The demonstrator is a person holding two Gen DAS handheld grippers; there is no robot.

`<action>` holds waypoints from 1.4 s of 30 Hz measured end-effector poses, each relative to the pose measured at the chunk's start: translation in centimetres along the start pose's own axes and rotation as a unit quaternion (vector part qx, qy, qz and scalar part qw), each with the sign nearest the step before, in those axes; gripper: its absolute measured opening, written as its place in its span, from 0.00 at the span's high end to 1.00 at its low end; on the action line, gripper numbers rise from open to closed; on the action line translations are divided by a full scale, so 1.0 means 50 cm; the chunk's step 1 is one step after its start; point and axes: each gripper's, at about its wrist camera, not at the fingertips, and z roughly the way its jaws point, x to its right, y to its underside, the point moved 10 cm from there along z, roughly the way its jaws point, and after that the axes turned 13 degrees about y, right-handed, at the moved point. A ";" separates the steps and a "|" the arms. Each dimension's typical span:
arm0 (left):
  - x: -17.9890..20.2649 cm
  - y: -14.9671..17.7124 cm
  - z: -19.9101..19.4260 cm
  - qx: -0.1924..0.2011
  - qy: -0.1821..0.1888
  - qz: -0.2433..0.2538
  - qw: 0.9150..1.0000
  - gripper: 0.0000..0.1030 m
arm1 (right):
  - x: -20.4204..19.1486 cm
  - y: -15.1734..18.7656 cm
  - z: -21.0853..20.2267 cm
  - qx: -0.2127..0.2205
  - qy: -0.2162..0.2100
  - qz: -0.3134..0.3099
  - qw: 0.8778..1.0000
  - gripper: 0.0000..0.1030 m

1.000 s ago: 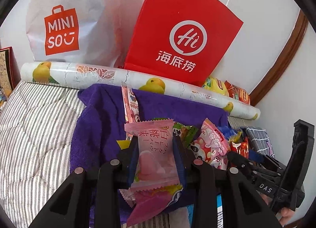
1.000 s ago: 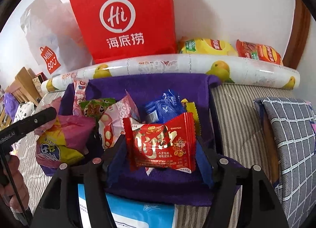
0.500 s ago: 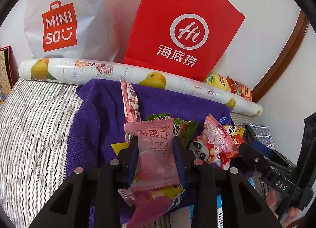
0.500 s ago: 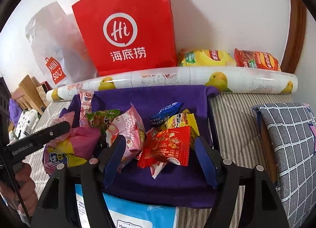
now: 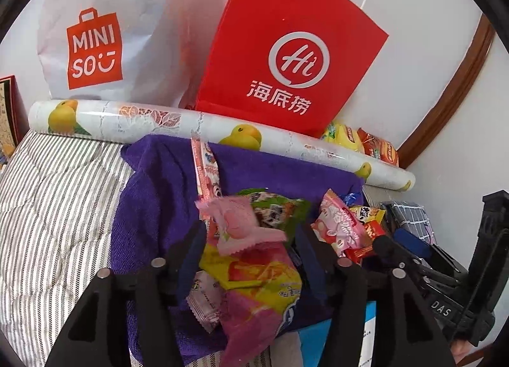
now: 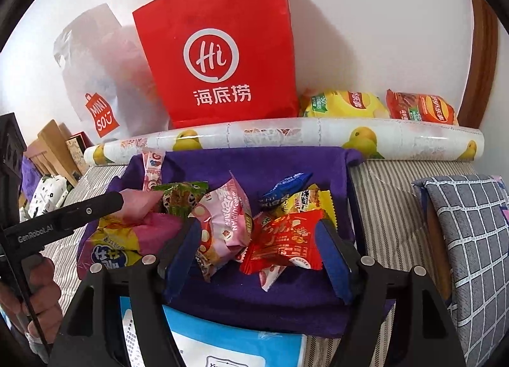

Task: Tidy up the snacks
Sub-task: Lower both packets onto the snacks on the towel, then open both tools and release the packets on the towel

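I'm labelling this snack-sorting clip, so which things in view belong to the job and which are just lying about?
Part of the job:
- pink peach candy, between the opening left tongs
- red snack packet
- pink panda packet
- purple towel

Lying about:
- red paper bag
- white Miniso bag
- checked cushion

At my twelve o'clock a red paper bag (image 6: 222,55) stands behind a fruit-printed roll (image 6: 286,137); a checked cushion (image 6: 470,227) lies at three.

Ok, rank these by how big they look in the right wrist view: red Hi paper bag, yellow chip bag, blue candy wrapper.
1. red Hi paper bag, by far the largest.
2. yellow chip bag.
3. blue candy wrapper, smallest, though it lies nearer the camera.
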 end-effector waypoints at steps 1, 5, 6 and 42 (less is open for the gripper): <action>0.002 0.000 -0.002 0.001 -0.001 0.003 1.000 0.42 | 0.000 0.000 0.001 -0.001 0.000 0.002 1.000 0.29; 0.010 -0.003 -0.008 0.007 -0.006 0.014 1.000 0.37 | 0.002 -0.001 0.002 -0.002 0.000 0.009 1.000 0.29; 0.011 -0.003 -0.008 0.007 -0.007 0.015 1.000 0.36 | 0.003 -0.001 0.003 -0.002 0.002 0.010 1.000 0.29; 0.122 0.040 -0.106 -0.022 -0.003 0.069 0.997 0.20 | 0.025 0.069 -0.129 -0.049 0.158 -0.017 0.986 0.21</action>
